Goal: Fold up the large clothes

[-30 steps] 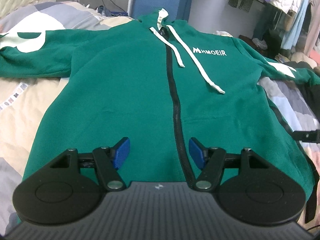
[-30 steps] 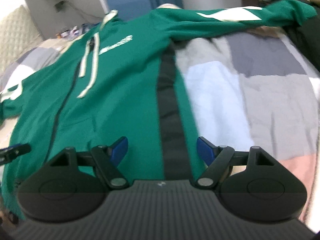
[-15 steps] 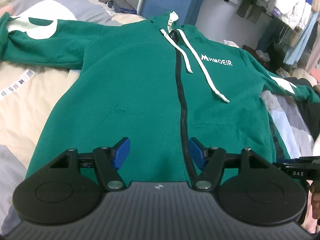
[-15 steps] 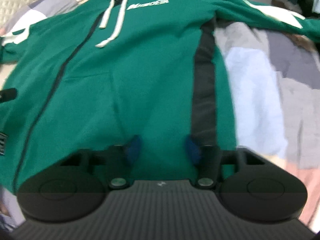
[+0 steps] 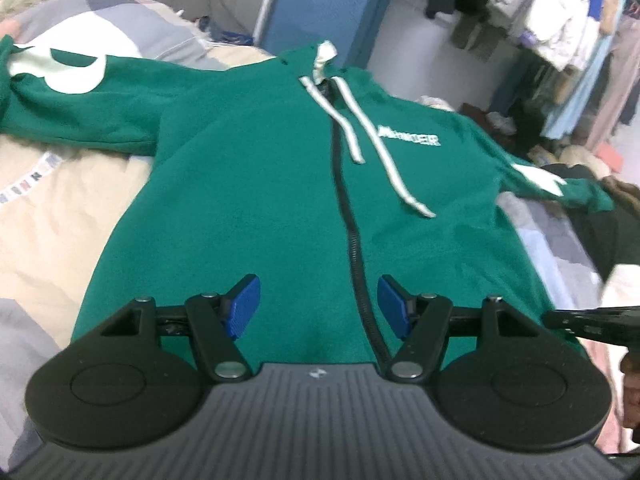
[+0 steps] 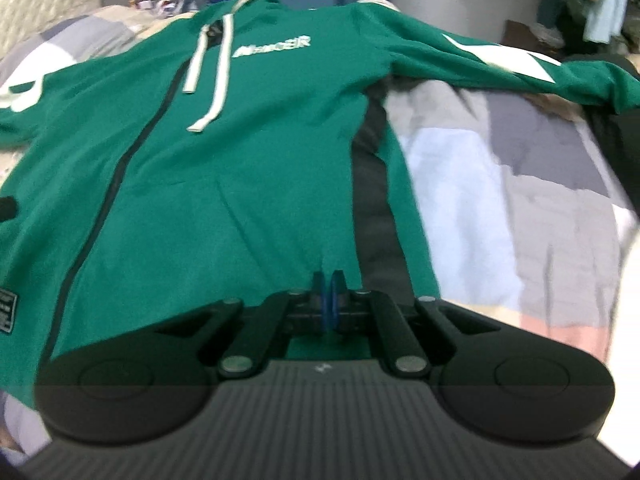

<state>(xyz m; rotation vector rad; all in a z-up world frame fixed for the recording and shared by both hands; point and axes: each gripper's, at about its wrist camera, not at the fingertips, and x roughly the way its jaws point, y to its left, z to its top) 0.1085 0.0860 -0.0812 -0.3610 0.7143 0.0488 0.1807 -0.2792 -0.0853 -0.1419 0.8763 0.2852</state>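
**Green hoodie flat on the bed, right jaws pinched at the hem**

The green hoodie (image 5: 248, 184) lies front-up on the bed (image 5: 60, 216), zipper (image 5: 352, 232) closed, sleeves spread toward 9 and 3 o'clock, hood end at 12 o'clock; two white drawstrings (image 5: 384, 152) trail down the chest beside white lettering (image 5: 408, 138); the left hand-held gripper (image 5: 319, 305) hovers over the bottom hem at 6 o'clock, jaws wide apart, the zipper running between its blue pads (image 5: 242, 304); the right hand-held gripper (image 6: 329, 302) sits at the hem near the dark side panel (image 6: 374, 216), its jaws drawn together, green cloth of the hoodie apparently pinched between them; a rack of hanging clothes (image 5: 568, 32) stands at 2 o'clock.
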